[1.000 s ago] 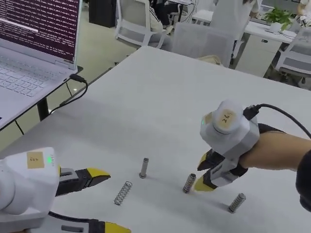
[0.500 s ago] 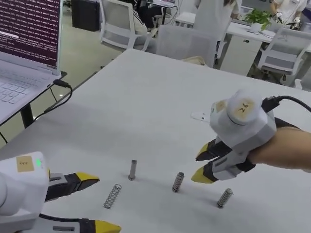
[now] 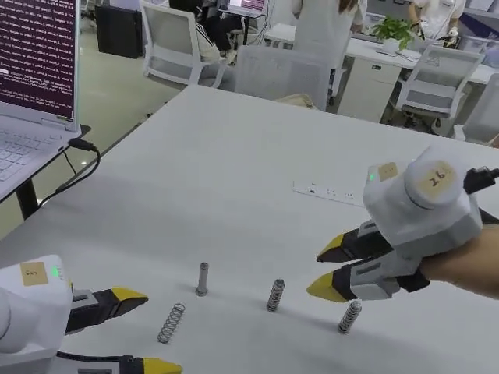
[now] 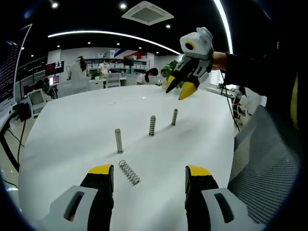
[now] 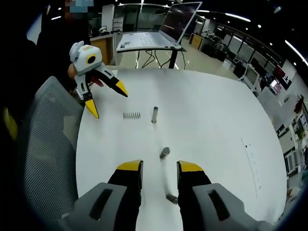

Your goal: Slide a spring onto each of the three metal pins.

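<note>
Three upright metal pins stand in a row on the white table (image 3: 234,156). The left pin (image 3: 202,279) (image 4: 118,140) (image 5: 154,114) is bare. The middle pin (image 3: 275,295) (image 4: 152,125) (image 5: 165,152) and the right pin (image 3: 349,316) (image 4: 174,117) (image 5: 172,198) each carry a spring. A loose spring (image 3: 171,322) (image 4: 129,172) (image 5: 131,115) lies flat in front of the bare pin. My left gripper (image 3: 144,331) (image 4: 149,171) (image 5: 109,102) is open, just short of that spring. My right gripper (image 3: 323,269) (image 5: 159,166) (image 4: 176,89) hovers open above the two sprung pins, holding nothing.
A laptop (image 3: 31,78) on a stand sits off the table's left edge, with a cable (image 3: 82,167) hanging from it. A white power strip (image 3: 327,191) lies further back on the table. Office chairs (image 3: 277,74) stand beyond the far edge.
My right gripper has lifted up and to the right, away from the spring on the middle pin. The left gripper has hardly moved. The head camera has shifted.
</note>
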The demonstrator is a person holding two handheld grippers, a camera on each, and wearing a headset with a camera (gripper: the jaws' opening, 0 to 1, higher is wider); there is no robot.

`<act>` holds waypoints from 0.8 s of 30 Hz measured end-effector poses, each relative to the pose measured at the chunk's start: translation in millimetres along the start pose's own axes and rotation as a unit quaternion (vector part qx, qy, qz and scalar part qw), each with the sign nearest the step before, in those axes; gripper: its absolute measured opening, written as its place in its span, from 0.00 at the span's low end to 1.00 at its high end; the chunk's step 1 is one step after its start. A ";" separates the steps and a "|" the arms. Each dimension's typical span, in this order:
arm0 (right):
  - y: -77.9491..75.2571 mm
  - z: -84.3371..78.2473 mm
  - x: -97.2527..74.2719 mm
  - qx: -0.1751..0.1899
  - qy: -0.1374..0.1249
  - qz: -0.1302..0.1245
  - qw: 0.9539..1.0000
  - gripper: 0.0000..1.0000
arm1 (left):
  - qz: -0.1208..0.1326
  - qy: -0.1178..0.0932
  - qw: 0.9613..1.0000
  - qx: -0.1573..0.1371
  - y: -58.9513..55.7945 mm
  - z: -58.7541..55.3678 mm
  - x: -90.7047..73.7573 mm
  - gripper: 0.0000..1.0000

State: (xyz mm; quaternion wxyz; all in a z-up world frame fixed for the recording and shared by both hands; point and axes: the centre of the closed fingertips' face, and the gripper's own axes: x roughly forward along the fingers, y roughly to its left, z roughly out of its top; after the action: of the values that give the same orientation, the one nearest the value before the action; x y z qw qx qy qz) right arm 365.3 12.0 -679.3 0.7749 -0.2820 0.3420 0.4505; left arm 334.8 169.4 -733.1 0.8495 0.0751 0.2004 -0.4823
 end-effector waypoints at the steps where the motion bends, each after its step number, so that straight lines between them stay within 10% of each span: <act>1: 1.4 -0.4 -2.1 0.005 -0.006 -0.002 1.000 0.26 | -0.001 0.001 1.000 0.001 -0.3 -0.8 0.4 0.55; 24: 10.1 -27.2 -33.6 0.080 -0.058 -0.047 0.994 0.27 | -0.002 0.016 1.000 0.000 2.8 -8.1 7.5 0.52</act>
State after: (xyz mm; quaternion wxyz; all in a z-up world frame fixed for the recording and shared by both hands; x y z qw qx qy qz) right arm 336.7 -20.8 -670.8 0.8338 -0.2088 0.3179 0.4003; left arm 338.4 167.6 -743.7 0.8453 0.0818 0.2140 -0.4826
